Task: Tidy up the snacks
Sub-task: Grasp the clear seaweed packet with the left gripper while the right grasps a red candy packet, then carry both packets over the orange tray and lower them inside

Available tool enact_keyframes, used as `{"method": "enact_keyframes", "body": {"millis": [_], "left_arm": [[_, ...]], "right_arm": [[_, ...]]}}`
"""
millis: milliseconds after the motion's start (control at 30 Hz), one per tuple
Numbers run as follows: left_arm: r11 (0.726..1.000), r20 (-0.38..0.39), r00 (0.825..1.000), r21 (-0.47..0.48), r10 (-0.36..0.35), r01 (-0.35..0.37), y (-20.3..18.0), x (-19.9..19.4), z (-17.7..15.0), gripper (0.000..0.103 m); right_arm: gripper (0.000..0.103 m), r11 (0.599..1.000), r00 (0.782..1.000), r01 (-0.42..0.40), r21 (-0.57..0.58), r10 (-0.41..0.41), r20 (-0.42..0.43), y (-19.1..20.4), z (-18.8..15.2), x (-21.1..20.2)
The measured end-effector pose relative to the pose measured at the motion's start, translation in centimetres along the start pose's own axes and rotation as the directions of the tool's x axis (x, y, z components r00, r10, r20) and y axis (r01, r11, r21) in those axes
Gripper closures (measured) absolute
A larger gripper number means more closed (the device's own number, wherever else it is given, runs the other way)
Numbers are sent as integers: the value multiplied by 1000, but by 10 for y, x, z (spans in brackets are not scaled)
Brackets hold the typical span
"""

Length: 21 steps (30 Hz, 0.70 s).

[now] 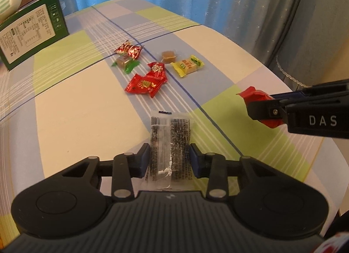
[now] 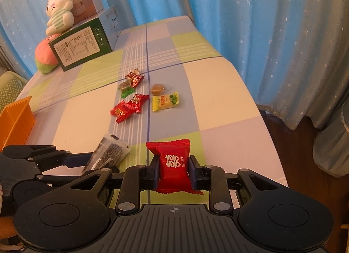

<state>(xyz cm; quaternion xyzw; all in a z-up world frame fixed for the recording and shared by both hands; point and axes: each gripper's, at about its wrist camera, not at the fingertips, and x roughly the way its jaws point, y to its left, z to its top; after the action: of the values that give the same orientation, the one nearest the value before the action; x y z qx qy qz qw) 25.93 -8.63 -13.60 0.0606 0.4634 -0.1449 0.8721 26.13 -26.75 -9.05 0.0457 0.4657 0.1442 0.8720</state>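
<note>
My left gripper (image 1: 170,154) is shut on a clear packet of dark snack (image 1: 170,135), its blue pads pressing both long sides. In the right wrist view this packet (image 2: 109,152) tilts up from the left gripper (image 2: 93,164) at the lower left. The right gripper (image 2: 173,165) is shut on a red candy packet with white characters (image 2: 172,150), held above the cloth. From the left wrist view, the right gripper (image 1: 259,109) and its red packet (image 1: 250,94) are at the right edge. Several loose sweets lie mid-table: red ones (image 1: 145,83), a yellow one (image 1: 187,65) and a brown cube (image 1: 168,56).
The table has a checked cloth (image 2: 218,100) and drops off at the right toward blue curtains. An orange basket (image 2: 15,119) stands at the left edge. A green box (image 2: 80,45) bearing a plush rabbit (image 2: 60,8) stands at the far left.
</note>
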Motion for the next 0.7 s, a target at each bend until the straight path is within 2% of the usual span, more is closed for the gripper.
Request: {"method": "enact_keyframes", "body": {"millis": [267,700], "left_arm": [[995,15,1000,-95,8,-6,16,-26,-14,69],[971,90,995,-237,34,-12,47,-110,-40,69]], "right_arm": [[76,1000,1000,-11,0,11,5,12,-4,-9],[76,998,997,-49,-32,51,49,68,-13,-49]]}}
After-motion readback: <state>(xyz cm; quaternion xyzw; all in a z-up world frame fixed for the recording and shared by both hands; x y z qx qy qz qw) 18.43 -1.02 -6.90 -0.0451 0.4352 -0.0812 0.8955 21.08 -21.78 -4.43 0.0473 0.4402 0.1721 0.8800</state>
